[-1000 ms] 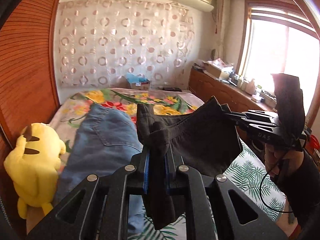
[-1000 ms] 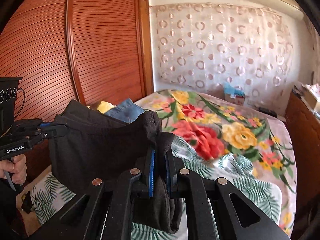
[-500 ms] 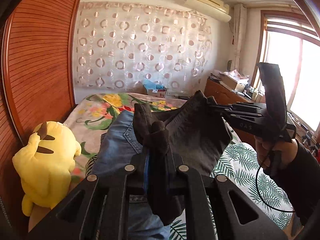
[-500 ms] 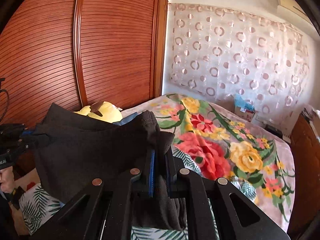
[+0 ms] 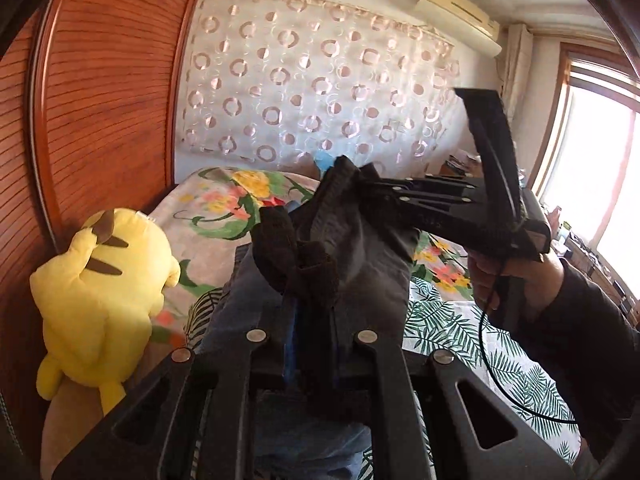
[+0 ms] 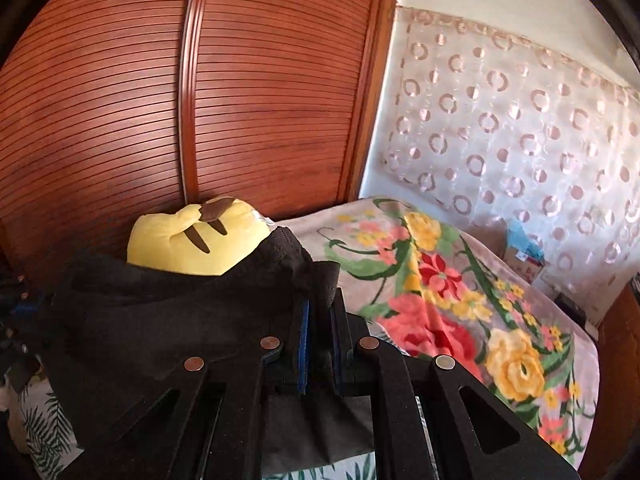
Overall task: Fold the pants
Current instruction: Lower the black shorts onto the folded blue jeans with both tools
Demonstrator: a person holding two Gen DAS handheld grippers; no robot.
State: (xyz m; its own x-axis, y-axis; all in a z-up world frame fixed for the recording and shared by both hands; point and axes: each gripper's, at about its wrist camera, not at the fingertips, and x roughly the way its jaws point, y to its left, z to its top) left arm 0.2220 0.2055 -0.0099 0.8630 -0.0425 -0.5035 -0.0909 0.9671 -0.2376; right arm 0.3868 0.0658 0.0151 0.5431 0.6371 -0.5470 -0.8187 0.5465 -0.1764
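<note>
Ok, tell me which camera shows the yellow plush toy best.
The left wrist view: the yellow plush toy shows nearly whole, leaning by the wooden wardrobe. The right wrist view shows only its head above the held dark pants.

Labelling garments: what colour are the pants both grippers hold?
Black pants, clearest in the left wrist view.

A home bedroom is shown: a bed [image 6: 520, 344] is covered with a flowered blanket, a yellow plush toy [image 5: 100, 292] is propped against a slatted wooden wardrobe [image 6: 200, 100], and a circle-patterned curtain [image 5: 312, 92] is hung below an air conditioner [image 5: 456, 12]
</note>
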